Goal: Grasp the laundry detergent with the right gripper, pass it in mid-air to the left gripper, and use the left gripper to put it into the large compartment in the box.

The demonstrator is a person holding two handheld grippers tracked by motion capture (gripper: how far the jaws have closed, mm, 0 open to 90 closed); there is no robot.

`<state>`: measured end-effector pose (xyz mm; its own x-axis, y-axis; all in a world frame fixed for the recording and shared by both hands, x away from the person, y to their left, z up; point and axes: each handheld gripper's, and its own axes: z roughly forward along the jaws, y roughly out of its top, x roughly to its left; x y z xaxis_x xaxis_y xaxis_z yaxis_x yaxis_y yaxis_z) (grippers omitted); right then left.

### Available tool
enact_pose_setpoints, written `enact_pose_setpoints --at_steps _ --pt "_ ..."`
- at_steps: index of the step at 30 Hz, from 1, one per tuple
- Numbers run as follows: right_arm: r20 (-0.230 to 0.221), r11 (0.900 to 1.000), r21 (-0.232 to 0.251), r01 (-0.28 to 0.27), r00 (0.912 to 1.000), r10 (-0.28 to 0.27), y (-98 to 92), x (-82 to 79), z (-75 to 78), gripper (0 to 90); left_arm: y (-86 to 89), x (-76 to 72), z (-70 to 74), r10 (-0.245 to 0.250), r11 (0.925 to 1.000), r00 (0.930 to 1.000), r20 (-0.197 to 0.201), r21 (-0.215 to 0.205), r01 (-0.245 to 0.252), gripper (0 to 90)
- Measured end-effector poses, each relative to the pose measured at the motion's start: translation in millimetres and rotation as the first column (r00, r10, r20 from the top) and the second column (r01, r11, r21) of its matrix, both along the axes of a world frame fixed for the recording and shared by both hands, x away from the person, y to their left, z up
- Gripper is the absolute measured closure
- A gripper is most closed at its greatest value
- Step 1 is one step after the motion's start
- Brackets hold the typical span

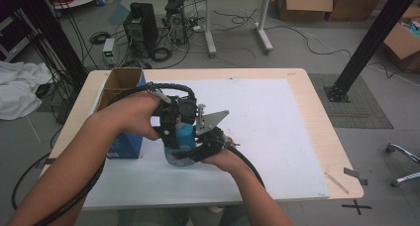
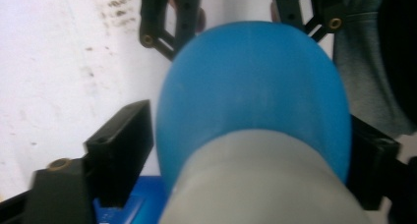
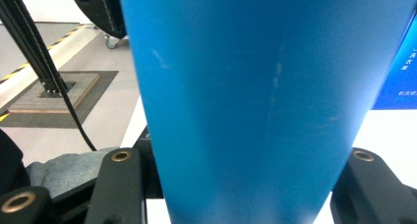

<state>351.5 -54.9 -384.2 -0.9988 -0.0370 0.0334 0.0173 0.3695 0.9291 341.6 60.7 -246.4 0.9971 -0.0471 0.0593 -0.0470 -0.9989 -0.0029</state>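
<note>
A blue bottle (image 1: 181, 137) with a grey top stands upright on the white mat, held between both hands. My left gripper (image 1: 174, 118) comes down on it from above. In the left gripper view the jaws sit on either side of the grey top (image 2: 260, 184), with the rounded blue shoulder (image 2: 251, 86) beyond it, and the left gripper (image 2: 246, 155) is shut on it. My right gripper (image 1: 205, 145) reaches in from the side, low on the bottle. In the right gripper view the blue body (image 3: 265, 96) stands between the jaws of the right gripper (image 3: 241, 184), which is shut on it.
A tall blue carton (image 1: 125, 137) with an open brown top stands just left of the bottle, and its side (image 3: 399, 71) appears in the right gripper view. The white mat (image 1: 267, 127) covers most of the wooden table (image 1: 327, 137). A small stick (image 1: 337, 182) lies near the front right corner.
</note>
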Motion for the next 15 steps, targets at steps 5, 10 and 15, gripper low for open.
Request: enact_pose_setpoints --at_steps 5,10,15 --pt "-0.004 1.000 0.002 0.001 1.0000 -0.001 -0.2 -0.1 0.1 44.5 -0.2 -0.2 -0.4 -0.003 1.0000 0.9999 0.011 0.001 0.003 25.0" --pt "-0.002 1.000 -0.005 0.002 1.0000 -0.002 -0.5 -0.5 -0.1 44.5 -0.3 -0.2 0.5 -0.002 1.0000 0.9999 0.013 0.007 0.002 27.2" --pt "-0.019 1.000 -0.013 0.009 0.9998 -0.010 -1.5 -1.4 -0.4 44.5 -1.0 -1.0 0.1 -0.006 0.9999 0.9998 0.017 0.013 0.006 30.2"
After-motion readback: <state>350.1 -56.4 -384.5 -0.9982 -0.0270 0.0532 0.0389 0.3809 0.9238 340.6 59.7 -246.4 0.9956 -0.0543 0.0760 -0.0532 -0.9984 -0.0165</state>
